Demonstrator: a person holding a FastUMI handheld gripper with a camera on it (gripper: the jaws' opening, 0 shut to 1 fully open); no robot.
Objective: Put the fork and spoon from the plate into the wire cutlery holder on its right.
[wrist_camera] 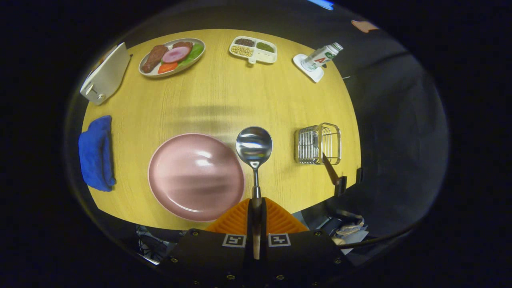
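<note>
Gripper [256,208] clamped tight on a spoon [254,149] by the handle, bowl pointing ahead, raised over the yellow table [224,100] between the pink plate [196,176] on the left and the wire holder [318,144] on the right. Fork [330,170] in that holder, handle leaning out toward the near edge. Far off: toaster [105,76], food platter [172,57], bottle [322,57]. Far left: blue cloth [96,154].

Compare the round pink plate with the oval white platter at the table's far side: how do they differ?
The round pink plate is bare and glossy; the oval white platter carries meat and vegetables. The plate lies just ahead of the gripper, which holds a metal spoon; the platter lies far beyond, beside the toaster. Both rest on the wooden table.
</note>
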